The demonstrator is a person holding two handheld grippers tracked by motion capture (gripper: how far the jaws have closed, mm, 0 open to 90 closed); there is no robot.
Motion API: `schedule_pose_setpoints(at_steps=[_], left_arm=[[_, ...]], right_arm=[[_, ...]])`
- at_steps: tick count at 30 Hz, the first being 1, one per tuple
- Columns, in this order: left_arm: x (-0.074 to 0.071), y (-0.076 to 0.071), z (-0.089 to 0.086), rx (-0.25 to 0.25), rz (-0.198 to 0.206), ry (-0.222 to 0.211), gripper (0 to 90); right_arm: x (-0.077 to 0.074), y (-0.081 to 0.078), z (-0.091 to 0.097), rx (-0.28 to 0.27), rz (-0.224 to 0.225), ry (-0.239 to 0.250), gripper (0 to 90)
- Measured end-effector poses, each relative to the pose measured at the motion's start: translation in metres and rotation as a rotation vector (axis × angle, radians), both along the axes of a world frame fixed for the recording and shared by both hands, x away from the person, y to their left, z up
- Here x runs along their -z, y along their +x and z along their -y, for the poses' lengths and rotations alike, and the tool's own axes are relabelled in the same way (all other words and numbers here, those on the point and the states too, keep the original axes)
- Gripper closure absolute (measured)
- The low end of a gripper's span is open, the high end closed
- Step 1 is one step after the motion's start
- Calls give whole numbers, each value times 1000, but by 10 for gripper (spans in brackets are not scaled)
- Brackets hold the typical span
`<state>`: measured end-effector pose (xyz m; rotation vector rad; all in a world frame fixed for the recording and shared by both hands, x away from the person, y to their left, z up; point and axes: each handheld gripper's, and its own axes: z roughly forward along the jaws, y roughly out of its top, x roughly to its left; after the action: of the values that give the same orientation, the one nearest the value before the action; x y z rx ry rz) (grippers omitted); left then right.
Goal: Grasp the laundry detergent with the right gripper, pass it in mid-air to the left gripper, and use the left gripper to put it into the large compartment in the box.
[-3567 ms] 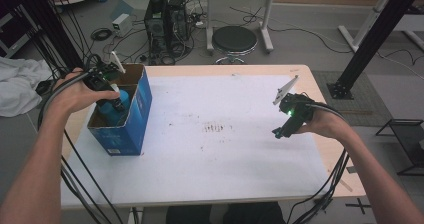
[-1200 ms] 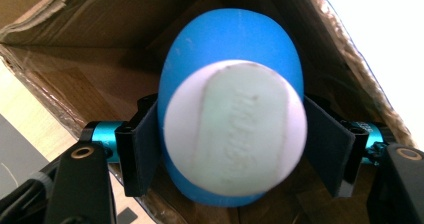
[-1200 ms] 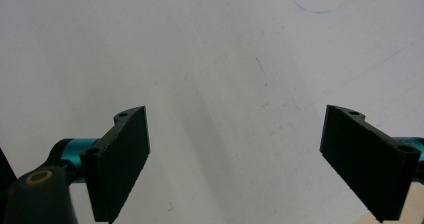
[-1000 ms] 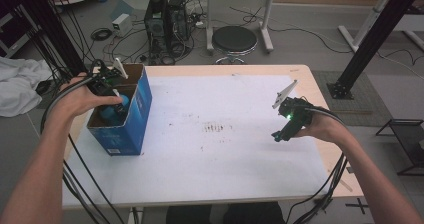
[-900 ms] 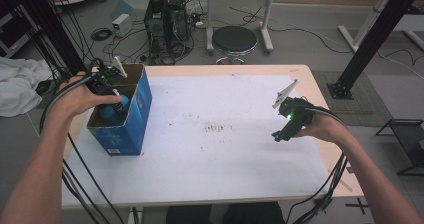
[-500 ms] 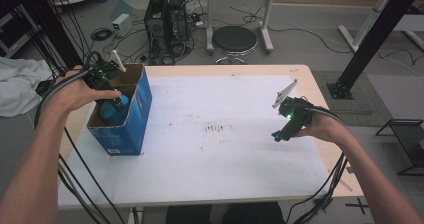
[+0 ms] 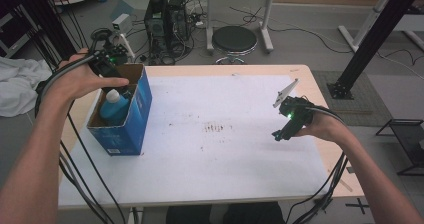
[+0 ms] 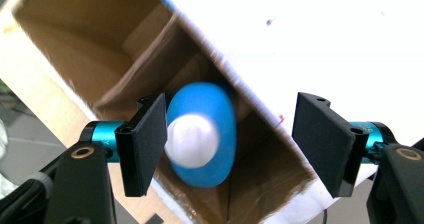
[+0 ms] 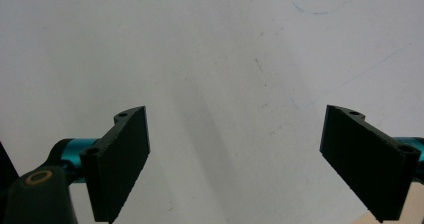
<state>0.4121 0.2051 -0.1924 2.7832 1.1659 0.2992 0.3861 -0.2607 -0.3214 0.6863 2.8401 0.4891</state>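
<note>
Dim high view, corners darkened; white table (image 7: 225, 149) glares; bottle (image 8: 202, 134) blurred, perhaps motion; soft tool shadows.

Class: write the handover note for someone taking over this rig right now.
Left tool: open, above the box, jaws either side of the bottle without gripping it.
Right tool: open, idle over the bare table.
Bottle stands cap-up in the box at the table's left.
Done: left tool lined up on the bottle.
Left: probably close on the bottle and lift it out.
</note>
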Motion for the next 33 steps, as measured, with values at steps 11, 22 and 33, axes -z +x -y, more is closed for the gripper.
schedule_pose_setpoints(at_steps=[11, 22, 33], left_arm=[[0, 3, 72, 159, -1, -15, 304], [33, 8, 120, 258, -61, -42, 193], [73, 3, 145, 309, -130, -47, 192]], right_arm=[[-3, -1, -3, 4, 0, 3, 117], [-5, -1, -5, -9, 10, -1, 117], [-10, -1, -3, -10, 15, 13, 117]])
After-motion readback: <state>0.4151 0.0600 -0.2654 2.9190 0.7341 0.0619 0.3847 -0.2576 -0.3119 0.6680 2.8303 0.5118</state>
